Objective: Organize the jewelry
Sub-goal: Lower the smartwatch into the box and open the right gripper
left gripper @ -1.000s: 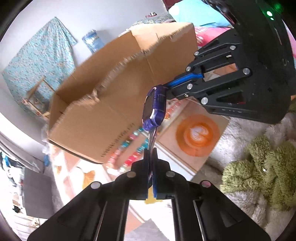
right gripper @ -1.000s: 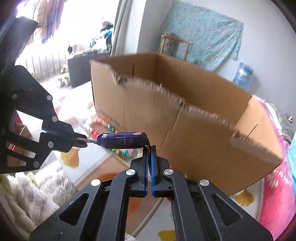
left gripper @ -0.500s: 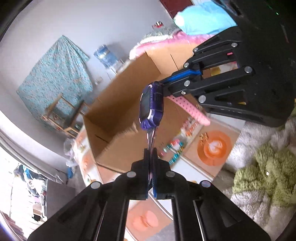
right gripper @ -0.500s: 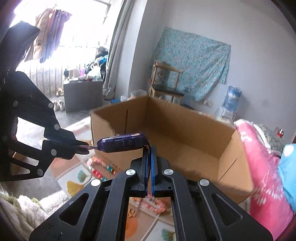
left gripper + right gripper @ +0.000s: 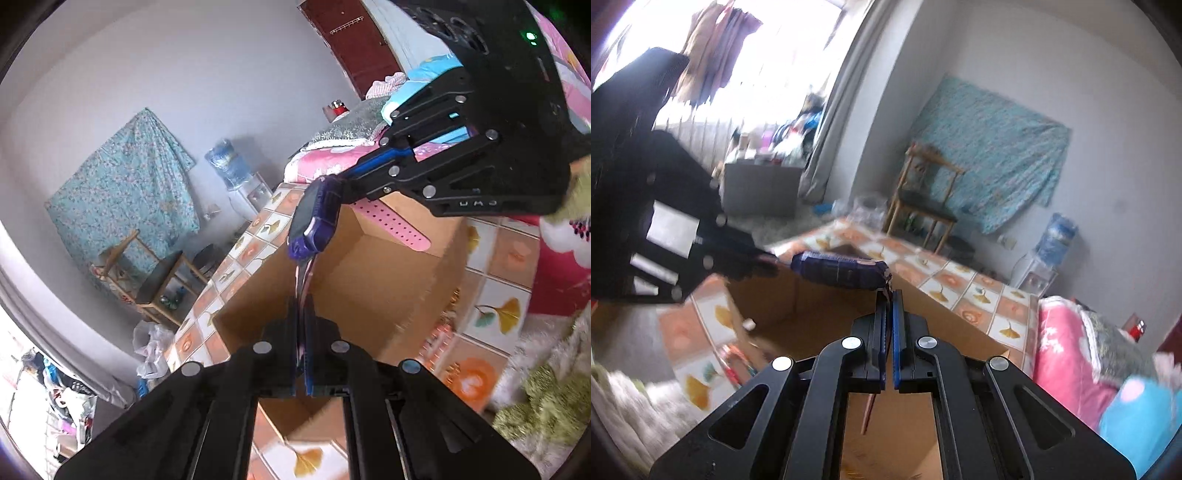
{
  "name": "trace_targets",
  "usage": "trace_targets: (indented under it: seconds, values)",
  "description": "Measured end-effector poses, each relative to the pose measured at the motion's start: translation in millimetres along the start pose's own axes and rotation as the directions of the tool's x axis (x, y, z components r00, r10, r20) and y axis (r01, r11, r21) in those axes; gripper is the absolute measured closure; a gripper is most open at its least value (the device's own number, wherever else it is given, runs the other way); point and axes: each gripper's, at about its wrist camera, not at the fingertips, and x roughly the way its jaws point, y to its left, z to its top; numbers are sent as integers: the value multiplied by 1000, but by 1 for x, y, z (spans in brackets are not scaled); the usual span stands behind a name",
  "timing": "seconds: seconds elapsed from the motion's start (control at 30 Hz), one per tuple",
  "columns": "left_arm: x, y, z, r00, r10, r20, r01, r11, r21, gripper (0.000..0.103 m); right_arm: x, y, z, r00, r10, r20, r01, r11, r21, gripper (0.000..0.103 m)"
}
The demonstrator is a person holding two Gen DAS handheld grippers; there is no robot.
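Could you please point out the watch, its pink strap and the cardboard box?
watch [image 5: 314, 221]: left wrist view, on the purple case's side.
pink strap [image 5: 391, 221]: left wrist view, mid-length, on the perforated band.
cardboard box [image 5: 369, 291]: left wrist view, on an inner wall.

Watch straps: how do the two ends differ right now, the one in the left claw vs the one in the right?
The strap in the left claw shows only as a thin, dark edge running up to the watch, while the right claw grips its strap close to the body and a long pink perforated strap end hangs free past it. The left strap looks taut; the pink end dangles over the cardboard box. Both claws are shut on the same purple watch.
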Motion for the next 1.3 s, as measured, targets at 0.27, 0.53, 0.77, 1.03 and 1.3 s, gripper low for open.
trace_targets:
  seconds: [0.27,0.53,0.77,1.03,1.3]
  values:
    - [113,33,-14,988,-65,-141,79,993,89,100,112,-24,-7,941,127,-315,-201,956,-213,102]
    - [172,47,-24,972,-16,-236,72,971,230,100,187,-26,-5,865,190,-465,-344,898,-273,102]
    - [171,33,-37,952,-100,-289,187,938,291,95,198,-15,-35,697,316,-644,-531,831,-166,75]
    - [132,47,-33,955,-162,-247,210,961,181,95,172,-39,-33,664,425,-615,-478,874,88,64]
    - [73,87,-41,981,-115,-154,97,988,-119,81,153,-53,0,763,456,-458,-364,889,278,64]
